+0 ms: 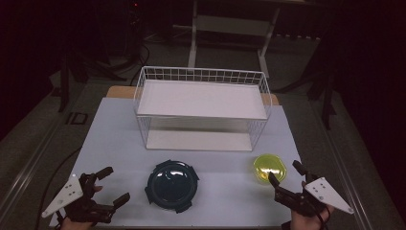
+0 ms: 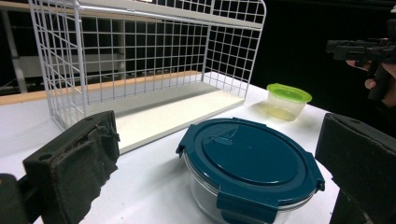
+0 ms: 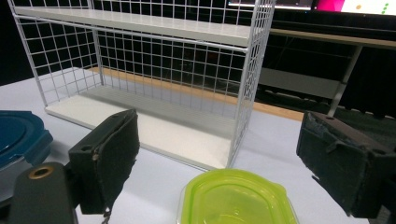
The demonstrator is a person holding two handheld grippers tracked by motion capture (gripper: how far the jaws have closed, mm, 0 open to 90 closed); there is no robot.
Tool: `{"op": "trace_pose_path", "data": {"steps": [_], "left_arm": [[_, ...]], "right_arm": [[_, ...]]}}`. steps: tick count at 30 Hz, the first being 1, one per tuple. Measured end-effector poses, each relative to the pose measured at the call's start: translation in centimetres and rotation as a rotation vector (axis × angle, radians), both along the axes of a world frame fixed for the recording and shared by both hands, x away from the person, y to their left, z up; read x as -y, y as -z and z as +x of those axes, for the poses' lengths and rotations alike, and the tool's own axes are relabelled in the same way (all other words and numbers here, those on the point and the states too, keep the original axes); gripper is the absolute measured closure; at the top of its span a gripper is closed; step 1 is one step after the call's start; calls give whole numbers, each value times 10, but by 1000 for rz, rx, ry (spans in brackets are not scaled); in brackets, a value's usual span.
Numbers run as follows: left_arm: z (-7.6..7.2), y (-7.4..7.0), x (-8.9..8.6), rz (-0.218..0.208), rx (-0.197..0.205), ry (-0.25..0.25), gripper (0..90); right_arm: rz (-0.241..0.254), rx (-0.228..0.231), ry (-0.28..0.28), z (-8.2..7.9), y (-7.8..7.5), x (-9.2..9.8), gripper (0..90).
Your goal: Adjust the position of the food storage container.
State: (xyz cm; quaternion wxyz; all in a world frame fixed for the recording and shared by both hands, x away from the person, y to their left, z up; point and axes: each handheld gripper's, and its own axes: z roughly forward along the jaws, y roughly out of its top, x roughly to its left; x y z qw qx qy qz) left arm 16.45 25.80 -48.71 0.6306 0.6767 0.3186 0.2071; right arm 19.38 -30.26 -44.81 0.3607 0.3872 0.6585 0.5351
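A round glass container with a dark teal clip-on lid (image 1: 171, 186) (image 2: 248, 165) sits at the front middle of the white table. A small clear container with a lime green lid (image 1: 270, 168) (image 3: 238, 198) (image 2: 288, 100) stands to its right. My left gripper (image 1: 114, 186) (image 2: 215, 168) is open at the front left, its jaws apart and pointing at the teal container without touching it. My right gripper (image 1: 286, 173) (image 3: 219, 154) is open at the front right, just short of the green lid, with nothing held.
A white wire rack (image 1: 202, 108) (image 2: 140, 60) (image 3: 140, 70) with two white shelves stands across the back middle of the table (image 1: 110, 139). Dark floor and table legs lie beyond the far edge. In the left gripper view, the other hand's gripper (image 2: 362, 49) hovers at the far right.
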Motion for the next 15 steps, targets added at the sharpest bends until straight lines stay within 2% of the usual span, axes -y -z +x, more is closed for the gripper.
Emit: {"op": "trace_pose_path", "data": {"steps": [5, 10, 13, 15], "left_arm": [[-1, -1, -1, -19, -1, -4, 0], [-2, -3, -1, -28, -17, -3, 0], [-5, -10, 3, 6, -20, -13, 0], [-5, -16, 6, 2, -27, 1, 0]], "right_arm": [[-12, 2, -28, -1, -1, -5, 128], [6, -1, -8, -1, -2, -7, 122], [13, 3, -5, -1, -3, -8, 117], [6, 9, -9, -2, -4, -11, 110]]}}
